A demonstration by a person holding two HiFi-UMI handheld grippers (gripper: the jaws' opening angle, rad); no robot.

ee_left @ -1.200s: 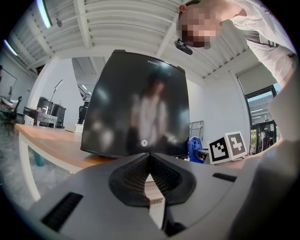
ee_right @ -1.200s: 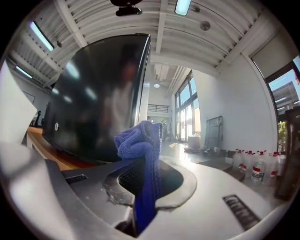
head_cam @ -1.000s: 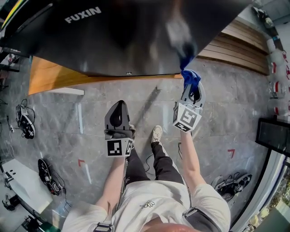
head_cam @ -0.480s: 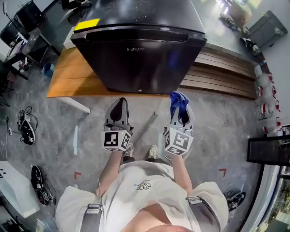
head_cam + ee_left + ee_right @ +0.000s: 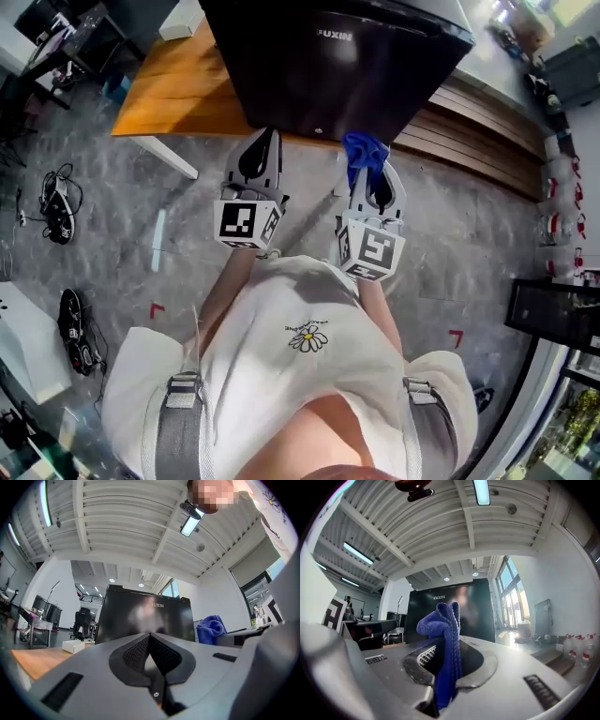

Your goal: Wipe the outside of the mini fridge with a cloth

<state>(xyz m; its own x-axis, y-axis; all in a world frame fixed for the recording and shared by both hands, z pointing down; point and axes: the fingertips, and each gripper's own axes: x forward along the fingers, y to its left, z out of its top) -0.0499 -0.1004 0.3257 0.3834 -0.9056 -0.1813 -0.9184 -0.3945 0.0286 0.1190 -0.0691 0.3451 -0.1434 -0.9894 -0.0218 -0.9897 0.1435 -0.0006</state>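
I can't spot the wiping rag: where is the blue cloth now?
The blue towelling cloth is clamped in the right gripper, right of centre in the head view, facing the glossy black mini fridge.

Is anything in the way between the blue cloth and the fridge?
No, nothing visible. The right gripper pinches the cloth in its jaws, and only open air lies between the cloth and the fridge.
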